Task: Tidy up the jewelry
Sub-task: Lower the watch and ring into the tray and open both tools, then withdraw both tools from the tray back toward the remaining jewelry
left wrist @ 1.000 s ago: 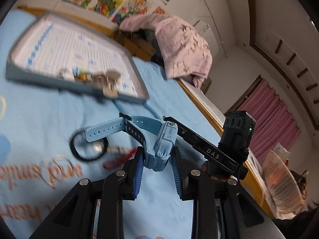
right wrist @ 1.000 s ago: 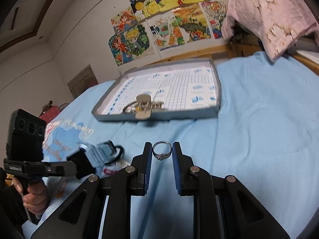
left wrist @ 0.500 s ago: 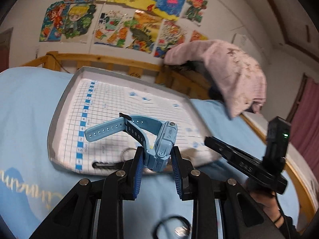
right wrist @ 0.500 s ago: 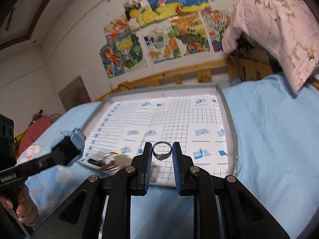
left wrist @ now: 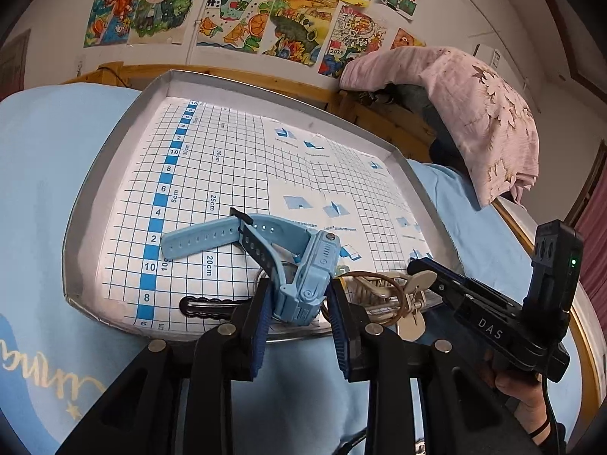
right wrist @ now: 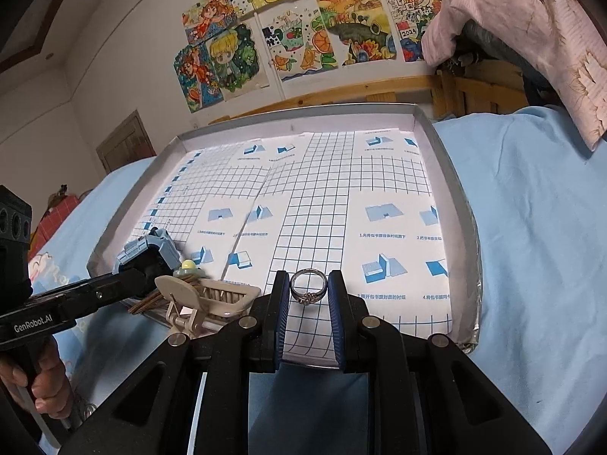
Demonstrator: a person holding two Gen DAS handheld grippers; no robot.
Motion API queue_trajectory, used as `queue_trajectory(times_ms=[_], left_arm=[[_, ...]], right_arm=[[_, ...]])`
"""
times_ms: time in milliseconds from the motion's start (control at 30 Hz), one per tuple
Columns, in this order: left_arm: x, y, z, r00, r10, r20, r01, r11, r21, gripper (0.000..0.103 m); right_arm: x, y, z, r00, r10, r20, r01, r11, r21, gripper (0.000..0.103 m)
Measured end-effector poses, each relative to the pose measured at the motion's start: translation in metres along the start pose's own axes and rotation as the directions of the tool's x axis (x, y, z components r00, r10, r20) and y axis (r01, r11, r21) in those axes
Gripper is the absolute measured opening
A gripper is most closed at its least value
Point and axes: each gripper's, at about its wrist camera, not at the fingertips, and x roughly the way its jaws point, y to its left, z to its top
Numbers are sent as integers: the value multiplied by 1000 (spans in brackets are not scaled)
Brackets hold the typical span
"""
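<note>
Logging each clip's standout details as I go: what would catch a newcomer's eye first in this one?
The chunky light-blue plastic wristwatch clamped in the left tongs over the near edge of the shallow grey tray lined with blue-gridded paper. Next, the thin silver ring pinched upright in the right tongs above the same tray. A beige hair claw clip lies at the tray's near edge.

black clip [left wrist: 206, 307] partly behind hand-held gripper, small bead [right wrist: 188, 264] unclear
</note>
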Motion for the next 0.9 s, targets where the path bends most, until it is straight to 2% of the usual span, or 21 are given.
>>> queue_trajectory(times_ms=[100, 200, 233, 267, 333, 400, 467, 533, 600, 633, 667, 700, 733, 900], left_arm=[[-2, 3, 0, 1000, 5, 4, -5, 1000, -6, 31], [-5, 4, 0, 1000, 19, 9, -19, 1000, -11, 35], [-8, 4, -1, 1000, 26, 14, -26, 1000, -10, 40], [-11, 4, -1, 999, 29, 23, -29, 1000, -12, 50], [-19, 2, -1, 998, 39, 56, -38, 999, -14, 67], [-34, -3, -2, 994, 48, 101, -48, 999, 0, 70], [-45, -7, -1, 992, 54, 115, -55, 998, 13, 74], [-60, -12, -2, 987, 65, 146, -69, 997, 21, 82], [-85, -20, -7, 974, 78, 212, -87, 996, 33, 91], [-93, -21, -7, 969, 83, 232, -94, 995, 38, 99], [-109, -27, -12, 955, 100, 280, -118, 992, 49, 103], [-117, -30, -14, 946, 107, 305, -129, 990, 55, 103], [-133, -36, -19, 931, 116, 346, -150, 986, 71, 103], [-181, -55, -34, 891, 131, 435, -200, 973, 115, 103]], right_arm=[[1, 3, 1, 1000, -6, -5, 6, 1000, -9, 19], [-2, 3, 2, 1000, -11, 2, 11, 1000, -8, 27], [-5, 3, 2, 1000, -16, 11, 16, 1000, -5, 34], [-8, 2, 2, 1000, -19, 20, 19, 1000, -2, 40], [-16, 3, 2, 999, -30, 42, 30, 1000, -1, 41], [-29, 6, 3, 996, -46, 71, 47, 999, -8, 42], [-42, 10, 4, 993, -58, 103, 61, 998, -21, 54], [-62, 19, 5, 986, -62, 152, 69, 997, -42, 59], [-81, 27, 6, 979, -65, 195, 77, 995, -58, 66], [-94, 33, 5, 973, -63, 224, 79, 995, -65, 76], [-104, 35, 5, 968, -59, 242, 78, 994, -70, 85], [-115, 39, 4, 963, -53, 264, 76, 994, -77, 89], [-127, 42, 2, 957, -50, 285, 76, 994, -81, 93], [-181, 52, -10, 929, -45, 366, 73, 995, -64, 100]])
